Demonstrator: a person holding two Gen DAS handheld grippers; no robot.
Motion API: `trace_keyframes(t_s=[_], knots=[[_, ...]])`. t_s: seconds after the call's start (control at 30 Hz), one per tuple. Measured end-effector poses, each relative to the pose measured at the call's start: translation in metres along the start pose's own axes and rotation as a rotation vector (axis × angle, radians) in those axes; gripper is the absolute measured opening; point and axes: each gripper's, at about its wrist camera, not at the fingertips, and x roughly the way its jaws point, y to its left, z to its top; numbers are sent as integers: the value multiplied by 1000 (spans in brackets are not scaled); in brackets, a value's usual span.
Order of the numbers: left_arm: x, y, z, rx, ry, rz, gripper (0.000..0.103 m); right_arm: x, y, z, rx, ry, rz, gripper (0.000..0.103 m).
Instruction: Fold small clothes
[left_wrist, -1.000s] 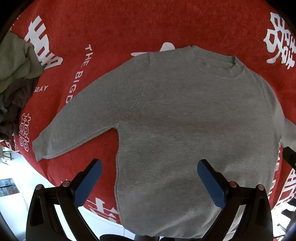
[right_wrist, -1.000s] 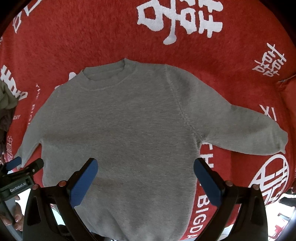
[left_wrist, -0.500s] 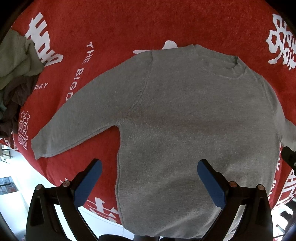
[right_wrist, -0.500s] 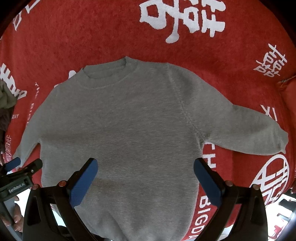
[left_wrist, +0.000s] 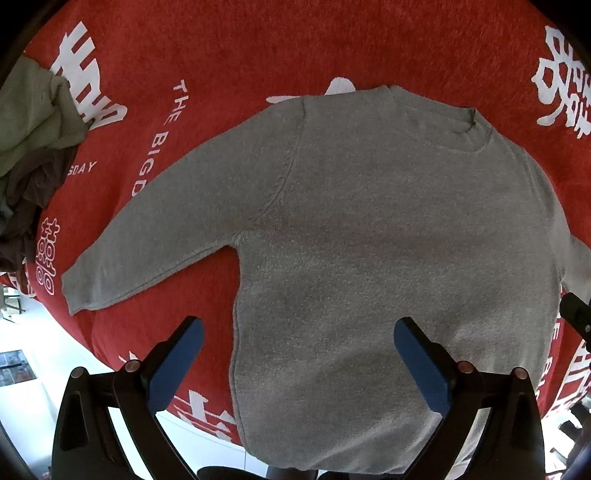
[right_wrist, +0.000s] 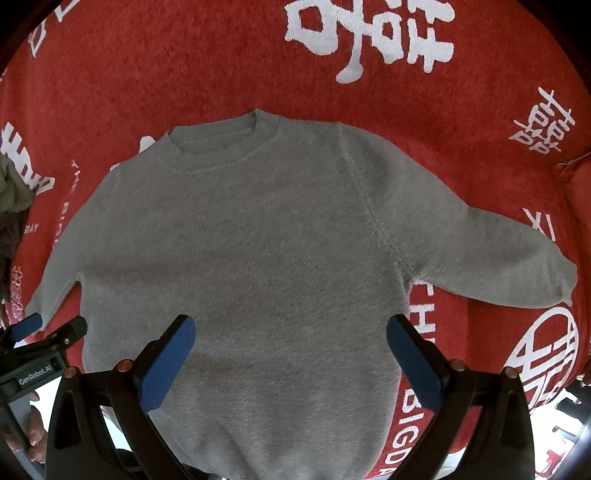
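I see a grey sweater (left_wrist: 369, 240) lying flat ahead of both tools, face up, sleeves spread out to each side on a red fleecy cloth (left_wrist: 258, 48) printed with white characters and lettering. The knit looks soft and fuzzy, with a ribbed round collar and raised shoulder seams. My left tool (left_wrist: 299, 354) hovers over the hem with its blue pads wide apart, holding nothing; my right tool (right_wrist: 290, 350) is spread the same way, empty, above the lower body. The hem is partly hidden behind the tool frames. Far left of the left tool, a crumpled heap of green and brown clothes (left_wrist: 33, 147) is cut off by the lens edge.
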Motion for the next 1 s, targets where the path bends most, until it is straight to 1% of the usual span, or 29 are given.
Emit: trace_keyframes(t_s=[0.63,0.8,0.9,1.0], knots=[[5,0,-3,-15,5,-12,103,4,3,-3,-5,18,6,103],[6,11,-1,-59,0,-64,103,6,6,-5,-17,21,5,103],[9,24,0,-107,-2,-115,103,9,13,-7,-30,22,4,103],[15,38,-1,-151,3,-147,103,12,23,-7,-51,24,0,103]])
